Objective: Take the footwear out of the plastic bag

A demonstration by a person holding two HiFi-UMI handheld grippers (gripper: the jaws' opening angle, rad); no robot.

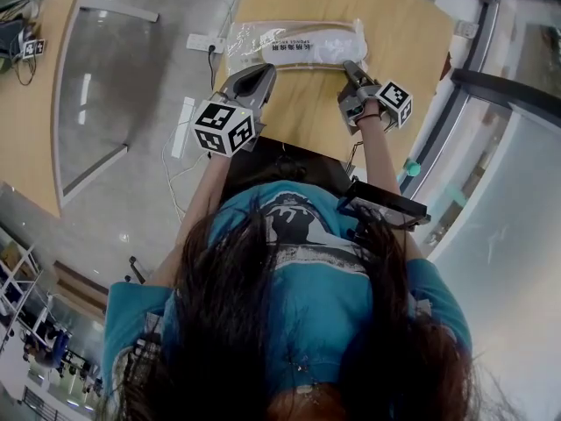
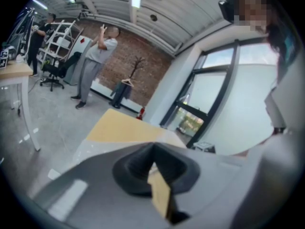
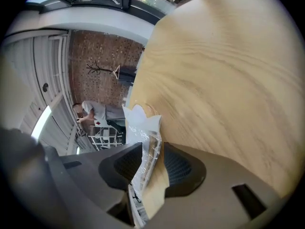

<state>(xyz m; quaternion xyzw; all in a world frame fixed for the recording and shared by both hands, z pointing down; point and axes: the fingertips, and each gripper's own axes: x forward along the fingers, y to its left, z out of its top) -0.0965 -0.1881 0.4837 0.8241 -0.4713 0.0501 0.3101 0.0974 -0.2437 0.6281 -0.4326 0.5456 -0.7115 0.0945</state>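
A clear plastic bag [image 1: 298, 44] with white slippers inside lies across the far part of the wooden table [image 1: 412, 24]. My right gripper [image 1: 349, 65] is at the bag's right end. In the right gripper view its jaws [image 3: 151, 149] stand open, with the crinkled end of the bag [image 3: 142, 128] between the two pads; I see no firm pinch on it. My left gripper [image 1: 261, 70] hovers just short of the bag's left part. In the left gripper view [image 2: 152, 152] its jaws are shut with nothing in them.
A second wooden table [image 1: 26, 103] stands off to the left across the grey floor. A power strip [image 1: 200, 42] and cables lie on the floor by the table's left edge. A glass wall [image 1: 500, 95] runs along the right. A person [image 2: 93, 63] stands further back in the room.
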